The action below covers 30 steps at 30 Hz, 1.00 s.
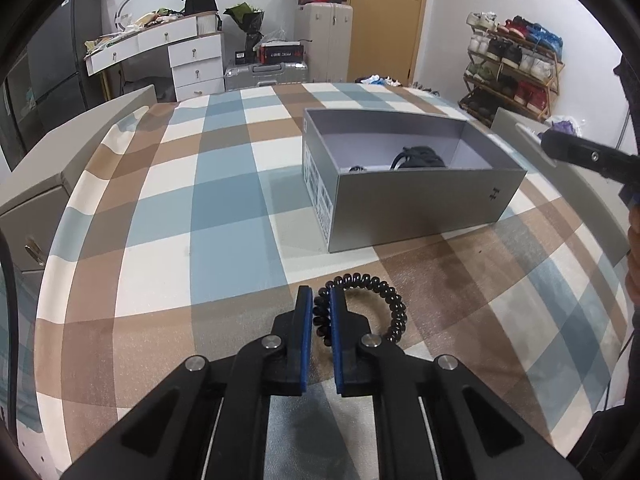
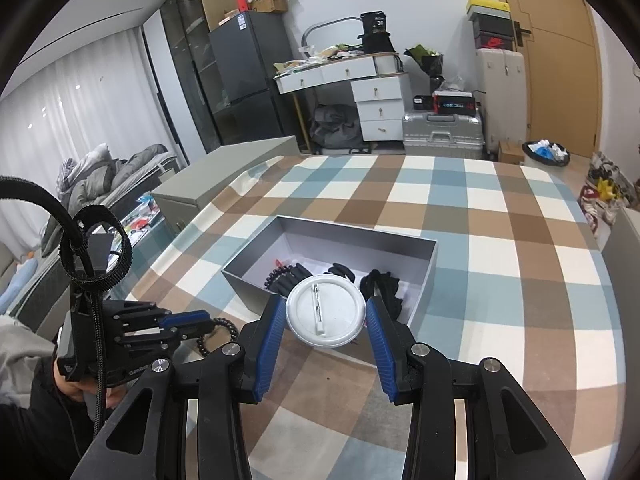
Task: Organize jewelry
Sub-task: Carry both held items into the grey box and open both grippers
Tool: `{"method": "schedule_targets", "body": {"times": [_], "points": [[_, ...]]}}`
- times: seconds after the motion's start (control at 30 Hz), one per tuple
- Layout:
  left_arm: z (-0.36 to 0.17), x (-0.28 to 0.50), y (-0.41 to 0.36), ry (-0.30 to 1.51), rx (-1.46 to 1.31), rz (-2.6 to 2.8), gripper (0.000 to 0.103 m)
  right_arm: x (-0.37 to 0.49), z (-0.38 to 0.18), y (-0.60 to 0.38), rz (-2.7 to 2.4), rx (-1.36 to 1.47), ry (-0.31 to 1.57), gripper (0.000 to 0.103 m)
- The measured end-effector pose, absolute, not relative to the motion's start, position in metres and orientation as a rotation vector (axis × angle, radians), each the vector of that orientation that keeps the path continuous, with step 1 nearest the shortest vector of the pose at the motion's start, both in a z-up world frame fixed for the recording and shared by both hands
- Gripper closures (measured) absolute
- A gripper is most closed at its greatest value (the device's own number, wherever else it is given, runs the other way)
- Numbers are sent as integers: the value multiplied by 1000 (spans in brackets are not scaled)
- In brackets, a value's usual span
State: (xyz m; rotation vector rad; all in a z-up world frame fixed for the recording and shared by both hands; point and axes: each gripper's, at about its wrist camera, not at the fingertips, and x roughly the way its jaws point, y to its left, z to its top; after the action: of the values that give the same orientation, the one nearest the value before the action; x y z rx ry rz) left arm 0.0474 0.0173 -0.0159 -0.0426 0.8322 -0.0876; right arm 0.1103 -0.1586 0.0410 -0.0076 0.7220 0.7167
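Note:
My left gripper (image 1: 321, 300) is shut on a black beaded bracelet (image 1: 380, 300), held just above the checked tablecloth in front of the grey box (image 1: 424, 200). It also shows in the right wrist view (image 2: 208, 326), with the bracelet (image 2: 228, 330) hanging from it. My right gripper (image 2: 326, 312) is shut on a round white pin badge (image 2: 326, 312), back side up, held over the near edge of the grey box (image 2: 248, 280). Black jewelry pieces (image 2: 380, 286) lie inside the box.
A checked tablecloth (image 1: 200, 208) covers the table. A grey cabinet (image 2: 224, 176) stands to the left of the table. A white dresser (image 2: 360, 92), suitcases (image 2: 440, 132) and a shoe rack (image 1: 512, 68) stand beyond the far edge.

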Motion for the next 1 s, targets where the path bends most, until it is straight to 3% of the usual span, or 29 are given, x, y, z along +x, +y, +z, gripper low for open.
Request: {"method": "schedule_targets", "body": {"times": [0.73, 1.0], "points": [[34, 64, 28, 632, -214, -73, 99, 117, 50, -164, 736, 80, 649, 62], [36, 86, 17, 601, -196, -72, 99, 141, 36, -157, 730, 131, 714, 62]]}}
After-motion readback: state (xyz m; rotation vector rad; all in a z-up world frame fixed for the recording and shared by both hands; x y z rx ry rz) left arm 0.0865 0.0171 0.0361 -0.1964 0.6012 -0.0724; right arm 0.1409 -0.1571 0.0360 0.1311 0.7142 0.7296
